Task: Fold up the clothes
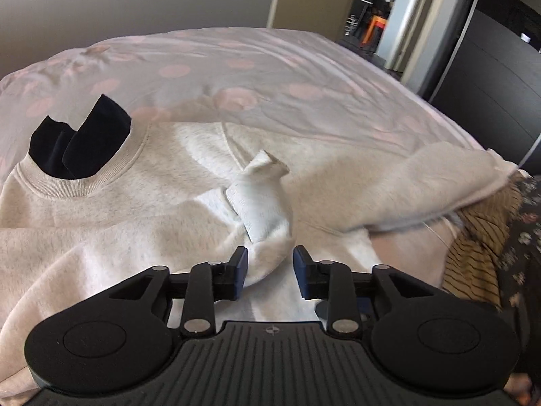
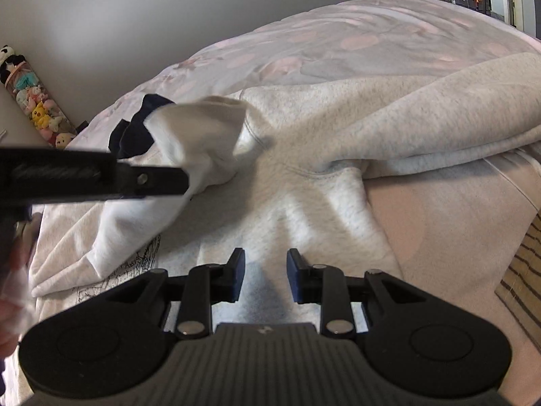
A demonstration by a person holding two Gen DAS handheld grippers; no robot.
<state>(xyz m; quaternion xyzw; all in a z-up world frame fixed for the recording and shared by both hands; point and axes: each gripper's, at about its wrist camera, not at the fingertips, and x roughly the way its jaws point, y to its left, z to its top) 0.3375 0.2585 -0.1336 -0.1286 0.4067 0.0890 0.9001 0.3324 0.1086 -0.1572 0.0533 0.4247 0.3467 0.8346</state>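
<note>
A pale heather-grey fleece sweatshirt (image 1: pixel 162 203) lies spread and rumpled on the bed (image 1: pixel 270 77), whose cover is grey with soft pink blotches. Its ribbed round collar (image 1: pixel 84 182) frames dark navy cloth. The left gripper (image 1: pixel 269 272) has its jaws apart around a bunched sleeve cuff (image 1: pixel 263 203), only the left pad touching fabric. The right gripper (image 2: pixel 263 275) hovers over flat fleece, jaws apart, nothing between. Striped tan cloth (image 1: pixel 473 253) sits at the near right edge

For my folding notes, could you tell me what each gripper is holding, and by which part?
Nothing is gripped: the left gripper stands open around the sleeve end of the sweatshirt; the right gripper is open above its body.
</note>
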